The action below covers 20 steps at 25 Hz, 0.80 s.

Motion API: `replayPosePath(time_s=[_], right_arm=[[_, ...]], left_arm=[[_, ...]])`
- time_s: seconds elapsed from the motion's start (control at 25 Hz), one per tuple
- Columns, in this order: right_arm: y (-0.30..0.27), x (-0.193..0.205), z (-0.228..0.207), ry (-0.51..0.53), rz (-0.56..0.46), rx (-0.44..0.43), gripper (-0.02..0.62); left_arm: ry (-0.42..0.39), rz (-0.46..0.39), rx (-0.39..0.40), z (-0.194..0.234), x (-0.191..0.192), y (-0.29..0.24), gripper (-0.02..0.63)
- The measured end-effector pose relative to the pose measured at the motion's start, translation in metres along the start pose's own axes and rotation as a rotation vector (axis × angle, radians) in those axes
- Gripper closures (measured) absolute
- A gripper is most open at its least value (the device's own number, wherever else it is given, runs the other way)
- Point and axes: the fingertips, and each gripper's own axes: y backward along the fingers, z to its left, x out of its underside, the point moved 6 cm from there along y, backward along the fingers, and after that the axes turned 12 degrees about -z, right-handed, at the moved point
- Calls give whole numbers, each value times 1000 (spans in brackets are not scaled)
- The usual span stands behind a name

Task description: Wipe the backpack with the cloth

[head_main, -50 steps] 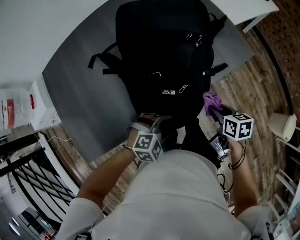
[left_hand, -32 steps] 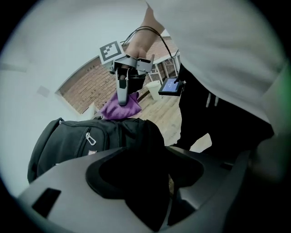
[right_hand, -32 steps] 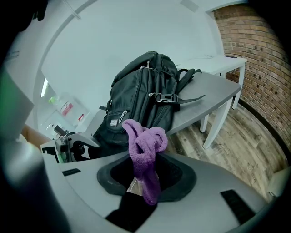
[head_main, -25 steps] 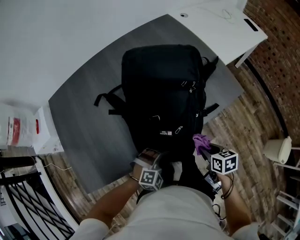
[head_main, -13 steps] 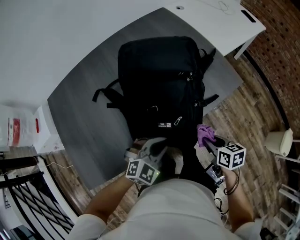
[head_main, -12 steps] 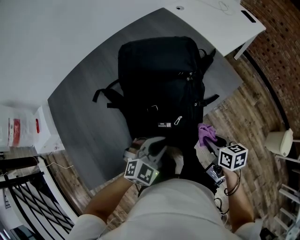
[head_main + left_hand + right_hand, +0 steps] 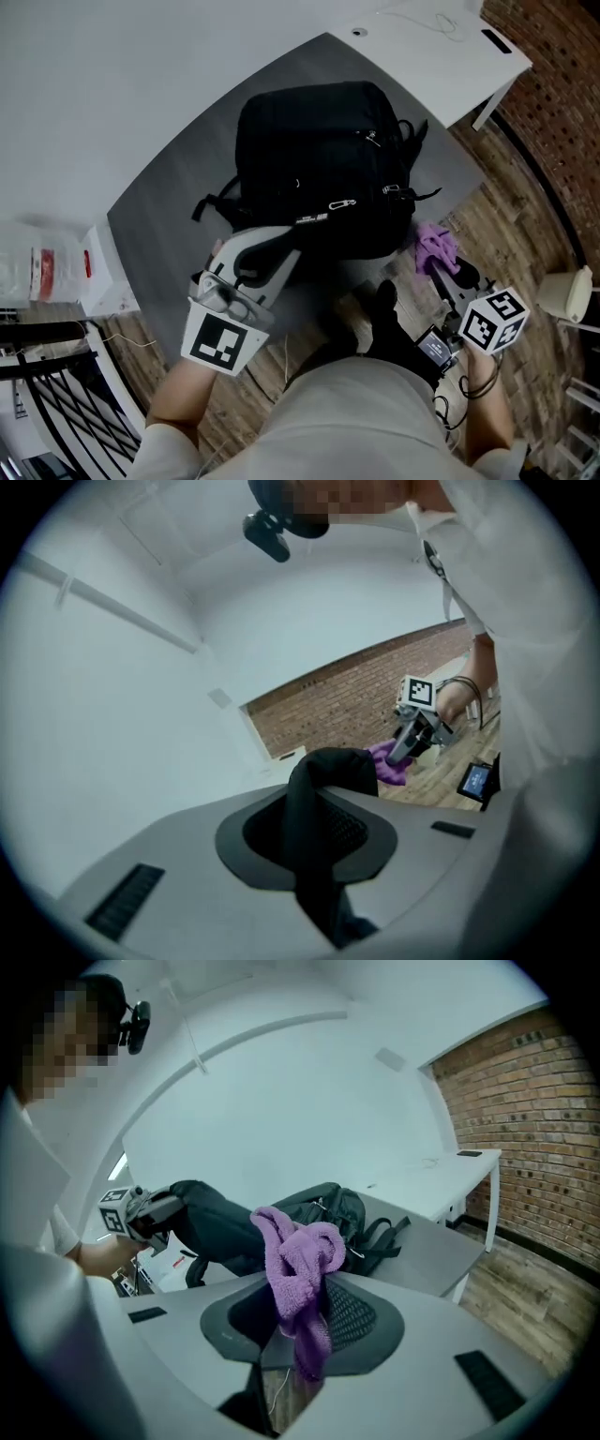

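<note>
The black backpack (image 7: 319, 159) is observed on the grey table (image 7: 178, 225), toward its far right part and near the white desk (image 7: 441, 47). Loose straps are seen trailing from its left and right sides. The left gripper (image 7: 279, 246) is positioned at the near left edge of the backpack, its marker cube (image 7: 222, 342) turned toward the head camera. Its jaws have just been closing. In the left gripper view they are seen nearly together, with a fold of black material from the backpack pinched between them and hanging over the pads. Whether this fold is a strap or part of the body cannot be determined. In the right gripper view the near end of the backpack is seen drawn up toward the left gripper. The right gripper (image 7: 445, 270) is held to the near right of the backpack, over the wooden floor (image 7: 487, 216) just past the table edge. Its jaws are narrowly parted and clamped on the purple cloth (image 7: 434, 246), which is bunched above the pads with a tail hanging below them. The cloth is recorded just beside the near right corner of the backpack; contact between the two cannot be confirmed. A brick wall (image 7: 553, 84) is noted at the far right.
</note>
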Motion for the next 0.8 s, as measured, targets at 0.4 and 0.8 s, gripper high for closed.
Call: replayPosePath(time_s=[0.4, 0.8], right_arm=[[-55, -54, -32, 7, -65, -150, 474], [-122, -91, -73, 7, -24, -240, 474]], left_arm=[[-121, -42, -403, 197, -74, -52, 568], [-71, 27, -545, 331, -75, -119, 568]])
